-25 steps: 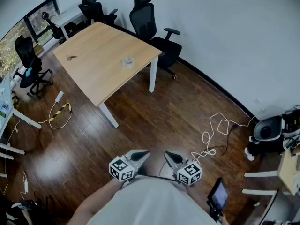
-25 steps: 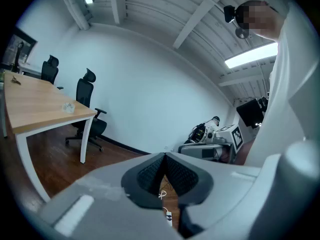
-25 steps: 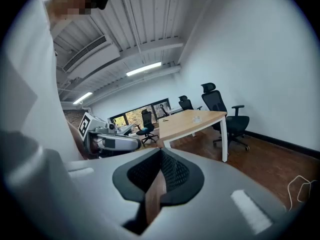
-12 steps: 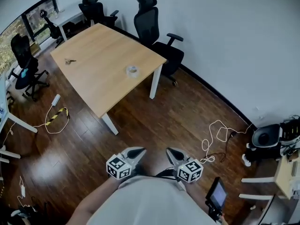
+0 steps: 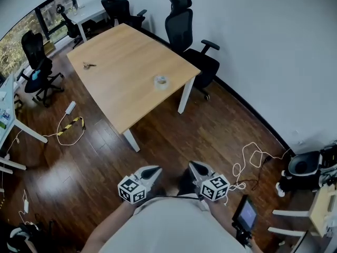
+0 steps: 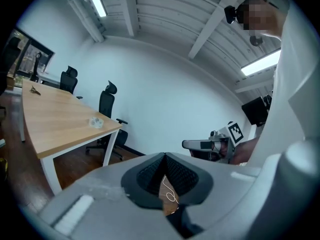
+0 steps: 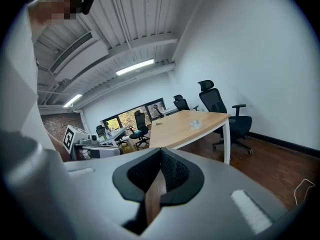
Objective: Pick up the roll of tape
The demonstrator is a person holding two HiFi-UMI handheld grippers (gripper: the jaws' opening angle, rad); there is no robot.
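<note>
A clear roll of tape (image 5: pixel 161 81) lies on the light wooden table (image 5: pixel 118 67), close to the edge by the black chair. It also shows small and far off in the left gripper view, tape (image 6: pixel 95 122), and in the right gripper view, tape (image 7: pixel 195 124). Both grippers are held close to the person's body, well short of the table, over the dark wooden floor. My left gripper (image 5: pixel 153 171) is shut and holds nothing; its jaws (image 6: pixel 164 155) meet at the tips. My right gripper (image 5: pixel 193 167) is likewise shut and holds nothing, right gripper (image 7: pixel 161 150).
Black office chairs (image 5: pixel 185 33) stand round the table, and a small bunch of keys (image 5: pixel 88 65) lies on it. White cables (image 5: pixel 251 157) and a yellow-black cable (image 5: pixel 71 126) trail on the floor. A white desk (image 5: pixel 10 136) is at the left, and equipment (image 5: pixel 303 165) at the right.
The person has walked toward the table; it and the tape now sit lower and further right in the head view. Both grippers stay shut near the body.
</note>
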